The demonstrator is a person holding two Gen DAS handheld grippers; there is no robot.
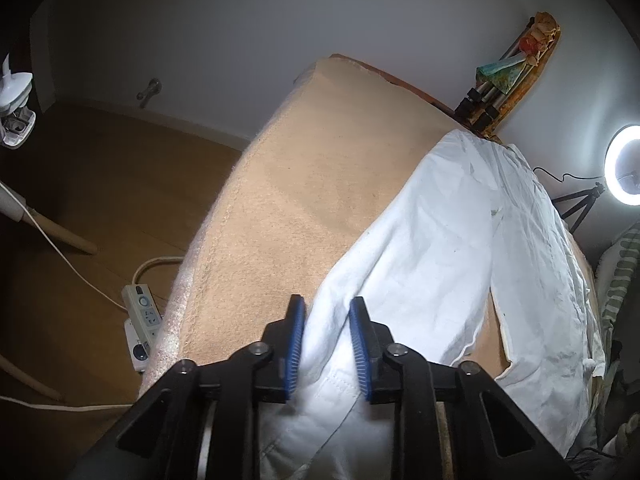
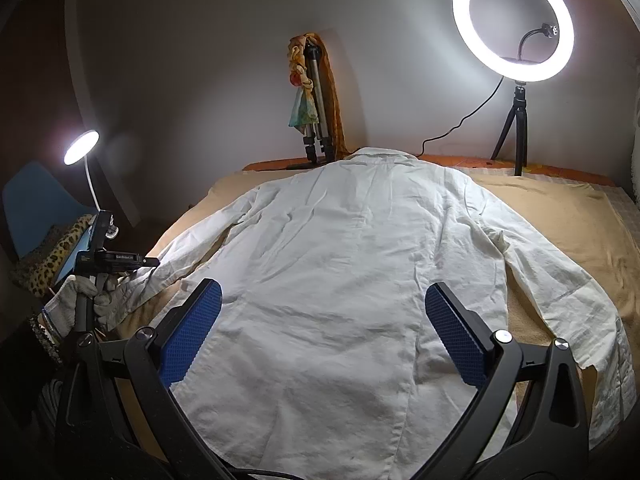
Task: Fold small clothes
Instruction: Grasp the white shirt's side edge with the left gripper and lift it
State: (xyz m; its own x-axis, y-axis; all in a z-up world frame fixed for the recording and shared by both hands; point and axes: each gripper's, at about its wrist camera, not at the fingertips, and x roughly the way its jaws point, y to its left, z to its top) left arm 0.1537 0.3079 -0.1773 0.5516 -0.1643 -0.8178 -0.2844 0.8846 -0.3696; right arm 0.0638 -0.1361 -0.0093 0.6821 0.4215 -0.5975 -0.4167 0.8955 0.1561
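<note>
Left gripper (image 1: 327, 320) jaws are seen narrowed onto the sleeve cuff of the white shirt (image 2: 340, 264), with fabric bunched between the blue pads (image 1: 295, 344), so it reads as a pinch on the cuff. Right gripper (image 2: 324, 320) jaws are spread wide, nothing caught, hovering over the lower back panel near the hem. The shirt is laid out back-up and flat on the tan-covered surface (image 2: 560, 216), collar at the far end, both sleeves angled outward. Light, floppy cotton is what's expected here: no stiffness, so it'll sag and drag when lifted. Seams, cuffs and hem are probably the best spots to be grabbed, since a single layer mid-panel could slip or wrinkle.
</note>
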